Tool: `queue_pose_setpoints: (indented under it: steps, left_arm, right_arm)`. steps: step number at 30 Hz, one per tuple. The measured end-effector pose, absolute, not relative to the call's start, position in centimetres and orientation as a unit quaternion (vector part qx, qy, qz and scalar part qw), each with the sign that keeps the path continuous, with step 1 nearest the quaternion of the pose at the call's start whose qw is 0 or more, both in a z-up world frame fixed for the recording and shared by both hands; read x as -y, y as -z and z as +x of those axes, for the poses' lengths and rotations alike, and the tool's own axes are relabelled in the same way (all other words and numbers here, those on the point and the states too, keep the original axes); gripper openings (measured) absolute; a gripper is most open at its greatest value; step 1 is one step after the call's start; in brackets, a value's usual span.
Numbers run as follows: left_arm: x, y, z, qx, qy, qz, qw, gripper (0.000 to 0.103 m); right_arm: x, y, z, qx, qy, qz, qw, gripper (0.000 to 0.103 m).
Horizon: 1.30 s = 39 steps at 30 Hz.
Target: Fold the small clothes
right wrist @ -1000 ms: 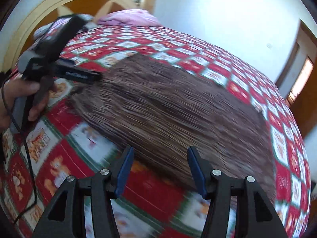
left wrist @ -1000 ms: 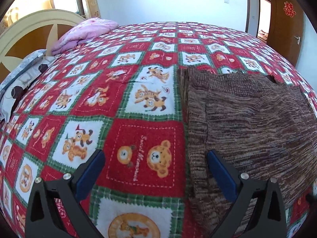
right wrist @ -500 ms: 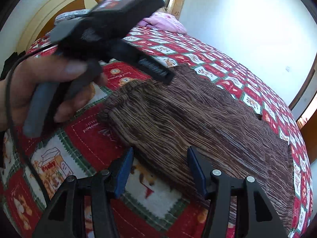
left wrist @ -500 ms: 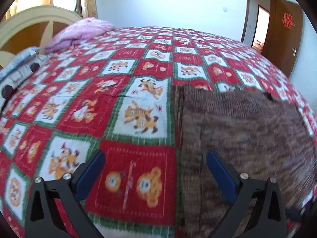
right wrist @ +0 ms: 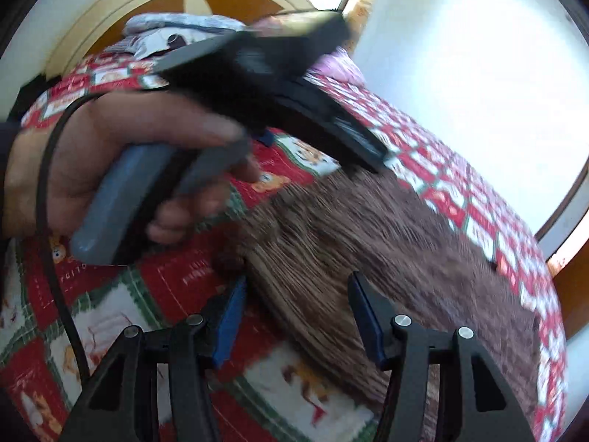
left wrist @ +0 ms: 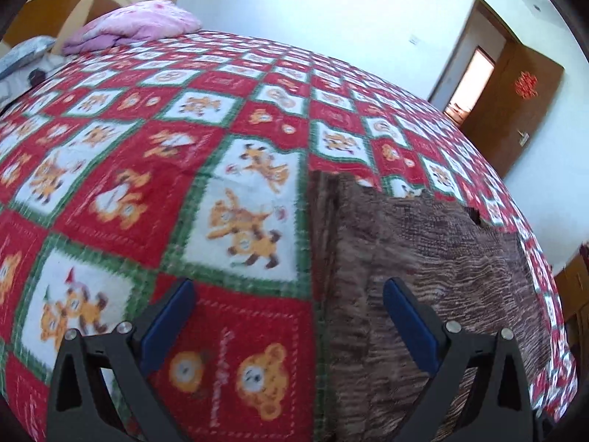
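- Brown knit garment (left wrist: 423,276) lies flat on the red checked bedspread (left wrist: 147,147) toward the bed's right edge; the left claw (left wrist: 287,316) gapes wide and empty, straddling its left edge.
- Right wrist view: the right claw (right wrist: 294,313), half-open and empty, hovers over the garment's near corner, by the left hand (right wrist: 110,162).

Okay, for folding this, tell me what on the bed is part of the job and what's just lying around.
Part of the job:
brown knit garment, spread flat
left tool, open
right tool, open

Just lying about:
pink bedding near the headboard
grey patterned pillow
bear-print bedspread, which only serves as the work surface
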State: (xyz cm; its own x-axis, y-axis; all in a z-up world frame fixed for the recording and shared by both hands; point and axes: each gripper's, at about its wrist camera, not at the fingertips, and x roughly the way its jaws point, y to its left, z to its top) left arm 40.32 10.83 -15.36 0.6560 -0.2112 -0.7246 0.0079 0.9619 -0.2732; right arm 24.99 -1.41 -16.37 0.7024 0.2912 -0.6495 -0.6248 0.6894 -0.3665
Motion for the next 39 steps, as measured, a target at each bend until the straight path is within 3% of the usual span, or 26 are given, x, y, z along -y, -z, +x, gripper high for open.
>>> queue_pose_setpoints:
  steps: [5,7,14,17,19,22,28,39]
  left_arm:
    - [-9.2,15.3,43.1,-0.420,0.094,-0.103,0.896,0.097]
    - [-8.8,15.7,44.4,-0.431,0.102,-0.105,0.890,0.088]
    - [-8.7,15.9,46.3,-0.433,0.116,-0.115,0.886,0.071]
    - [-8.3,16.0,46.3,-0.430,0.126,-0.105,0.888,0.059]
    - [-8.6,16.1,46.2,-0.427,0.140,-0.117,0.886,0.036]
    - [-9.5,16.3,46.1,-0.427,0.144,-0.145,0.881,0.025]
    - [-10.4,16.6,46.2,-0.434,0.157,-0.190,0.866,0.013]
    - [-9.0,13.5,45.0,-0.440,0.154,-0.220,0.857,0.009]
  right_arm:
    - [0.3,17.1,25.5,-0.283,-0.240,-0.303,0.878,0.057]
    - [0.6,17.0,25.7,-0.288,-0.243,-0.291,0.879,0.057]
    - [0.4,17.4,25.1,-0.272,-0.235,-0.302,0.883,0.053]
    - [0.4,17.5,24.8,-0.266,-0.241,-0.303,0.883,0.039]
    - [0.1,17.7,24.6,-0.263,-0.245,-0.307,0.881,0.023]
    - [-0.1,18.0,24.2,-0.260,-0.247,-0.315,0.879,0.015]
    - [2.0,16.6,25.2,-0.289,-0.264,-0.255,0.884,0.010]
    - [6.5,12.6,24.9,-0.295,-0.283,-0.163,0.898,0.004]
